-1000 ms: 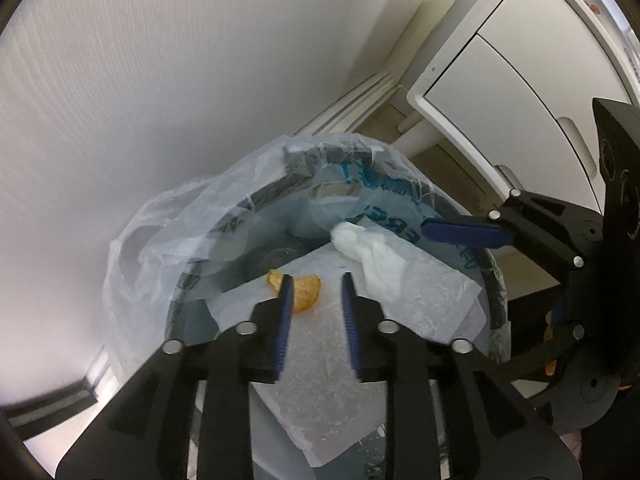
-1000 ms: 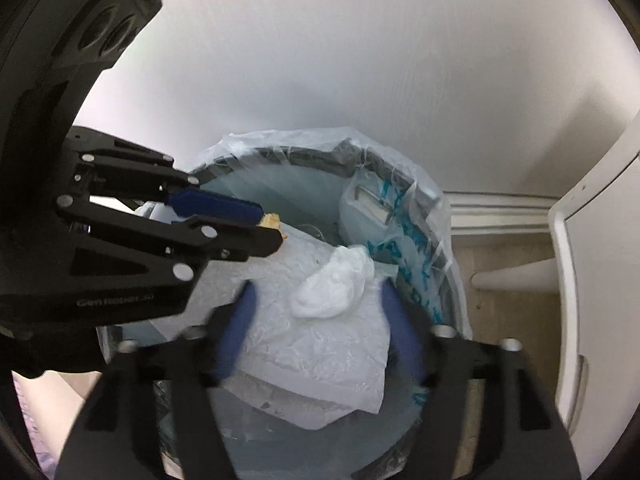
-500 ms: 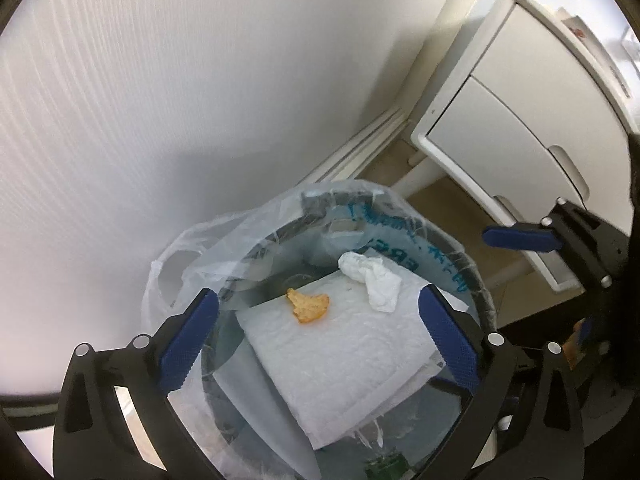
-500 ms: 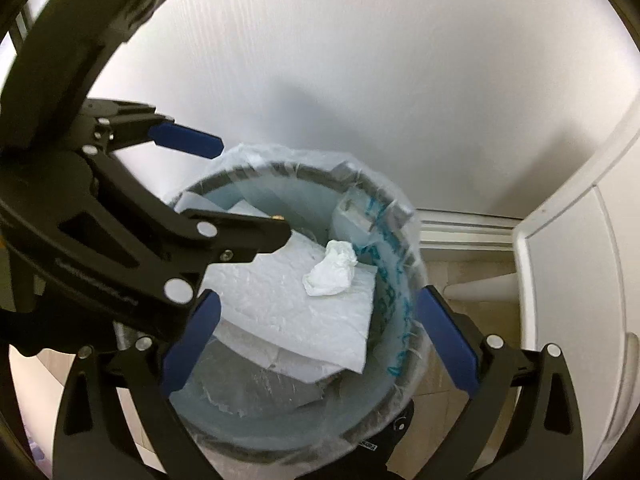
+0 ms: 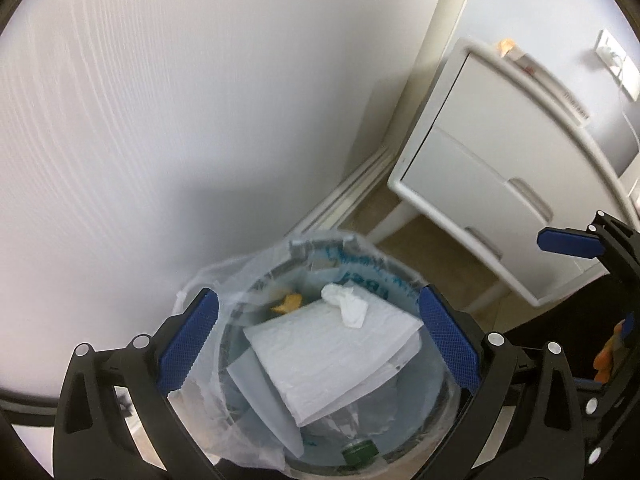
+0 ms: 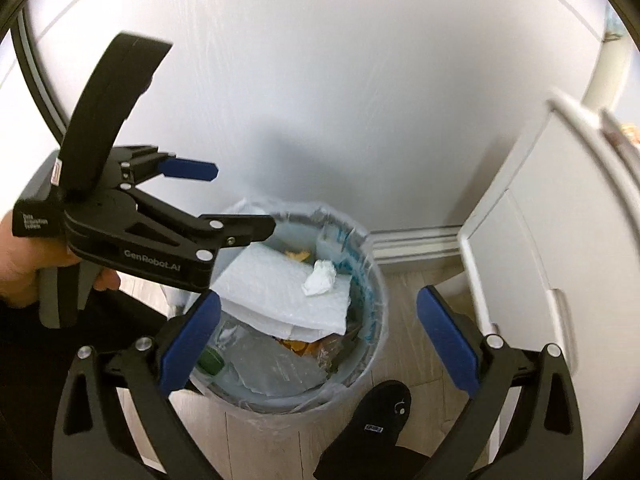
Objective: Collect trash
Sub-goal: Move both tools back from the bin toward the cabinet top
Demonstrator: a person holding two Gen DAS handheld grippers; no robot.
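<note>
A round trash bin with a clear liner stands against the wall. On a white padded sheet inside it lies a crumpled white tissue. An orange chip rests at the sheet's far edge. My left gripper hangs open above the bin with nothing between its fingers. My right gripper is likewise open and empty over the bin, and one of its fingers shows at the right of the left wrist view.
A white cabinet with drawers stands right of the bin, with an orange scrap on top. A green bottle cap and clear plastic lie deeper in the bin. A foot in black is beside the bin's base.
Both grippers opened wide and rose away from the bin. The tissue stays on the sheet, and the chip has slid to the sheet's far edge.
</note>
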